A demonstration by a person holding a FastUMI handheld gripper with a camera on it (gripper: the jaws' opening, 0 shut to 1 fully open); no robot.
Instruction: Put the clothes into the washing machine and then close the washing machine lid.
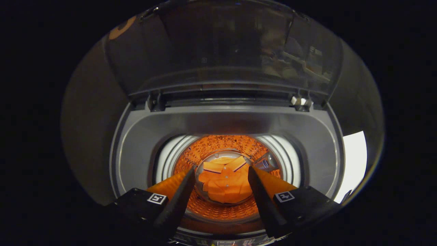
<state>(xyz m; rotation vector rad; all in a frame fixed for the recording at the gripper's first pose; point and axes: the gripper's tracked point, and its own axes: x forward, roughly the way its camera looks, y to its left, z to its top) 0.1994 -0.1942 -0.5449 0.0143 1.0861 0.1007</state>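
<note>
Nearest of all are the two fingers of the gripper (222, 174), spread wide apart with nothing held between them, their tips poised over the open mouth of the washing machine (136, 150). Each finger carries a small square marker (156, 198) on its block near the base. Looking down between the fingers, you see straight into the drum (218, 145), whose perforated wall glows orange in the light. At the bottom of the drum lies the clothes (223, 182), an orange bundle with a few folded flaps showing pale edges, sitting inside the round base of the tub, well below the fingertips and not touched by them. Just beyond the right finger, against the drum wall, is a small pale ribbed fitting (265, 163); what it is exactly I cannot tell. Around the drum runs a white ring (170, 157), and around that the grey top deck of the machine slopes down toward the opening. Beyond the deck, the lid (225, 48) stands raised on its hinges (300, 101) at the back, a dark see-through panel with faint reflections in it. Off past the machine's right side is a bright white patch (354, 160), too washed out to identify.
</note>
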